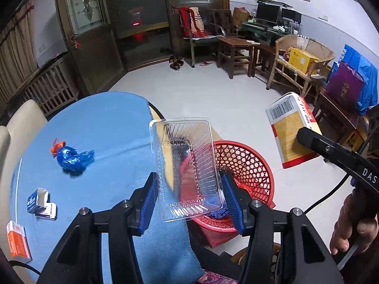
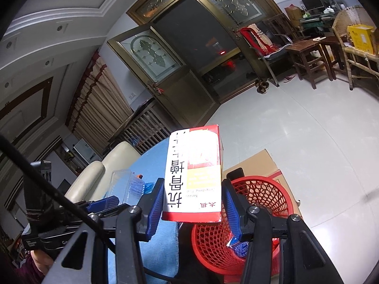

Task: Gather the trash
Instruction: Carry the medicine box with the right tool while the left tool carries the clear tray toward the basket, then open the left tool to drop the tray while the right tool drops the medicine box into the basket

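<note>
- Both views are evenly lit by dim, cool indoor light; no lamp is seen.
- Straight lines are bent strongly toward the edges (fisheye), and the corners are cut off in black.
- Glare is caught on the clear plastic tray [image 1: 187, 168].
- The dark doorway [image 1: 139, 19] is left underexposed; only a small red glow is seen there.

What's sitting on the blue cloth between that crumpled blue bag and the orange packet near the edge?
In the left wrist view, a small open blue-and-white carton lies on the blue cloth between the crumpled blue bag and the orange packet.

A wicker chair [image 1: 305, 54] holds a yellow box [image 1: 302, 60] beside wooden tables [image 1: 236, 45].
</note>
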Demonstrator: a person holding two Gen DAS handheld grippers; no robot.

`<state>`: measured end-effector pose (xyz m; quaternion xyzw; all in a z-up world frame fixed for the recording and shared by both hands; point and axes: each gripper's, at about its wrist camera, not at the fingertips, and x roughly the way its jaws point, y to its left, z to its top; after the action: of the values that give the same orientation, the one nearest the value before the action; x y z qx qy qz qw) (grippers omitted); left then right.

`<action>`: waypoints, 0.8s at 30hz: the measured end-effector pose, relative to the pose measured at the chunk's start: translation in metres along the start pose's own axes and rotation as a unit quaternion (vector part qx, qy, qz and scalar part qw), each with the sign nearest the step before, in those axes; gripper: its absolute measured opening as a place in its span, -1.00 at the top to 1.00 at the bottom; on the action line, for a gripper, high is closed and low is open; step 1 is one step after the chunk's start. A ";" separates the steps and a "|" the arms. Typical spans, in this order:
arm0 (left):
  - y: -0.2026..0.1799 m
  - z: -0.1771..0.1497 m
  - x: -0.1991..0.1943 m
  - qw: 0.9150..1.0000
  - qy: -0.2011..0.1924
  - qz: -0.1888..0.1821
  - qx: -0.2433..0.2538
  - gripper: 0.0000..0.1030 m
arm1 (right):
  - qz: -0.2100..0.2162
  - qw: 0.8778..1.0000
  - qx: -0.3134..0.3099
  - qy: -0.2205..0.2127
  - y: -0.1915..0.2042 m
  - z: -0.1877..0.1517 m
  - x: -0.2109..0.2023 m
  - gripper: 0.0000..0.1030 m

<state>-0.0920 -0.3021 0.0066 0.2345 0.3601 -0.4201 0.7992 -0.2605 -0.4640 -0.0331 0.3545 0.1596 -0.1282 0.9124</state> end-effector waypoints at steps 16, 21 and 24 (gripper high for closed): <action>-0.009 0.002 0.024 0.999 0.010 -0.036 0.016 -0.13 | -0.019 0.999 0.016 0.030 -0.013 -0.009 0.020 -0.02; -0.009 0.002 0.030 0.999 0.012 -0.034 0.018 -0.19 | -0.024 0.998 0.024 0.047 -0.019 -0.015 0.029 -0.07; -0.006 -0.001 0.031 0.999 0.011 -0.030 0.016 -0.23 | -0.024 0.997 0.037 0.059 -0.023 -0.018 0.034 -0.25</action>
<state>-0.0851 -0.3198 -0.0183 0.2407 0.3689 -0.4469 0.7786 -0.2406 -0.4718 -0.0725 0.3915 0.2164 -0.1345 0.8842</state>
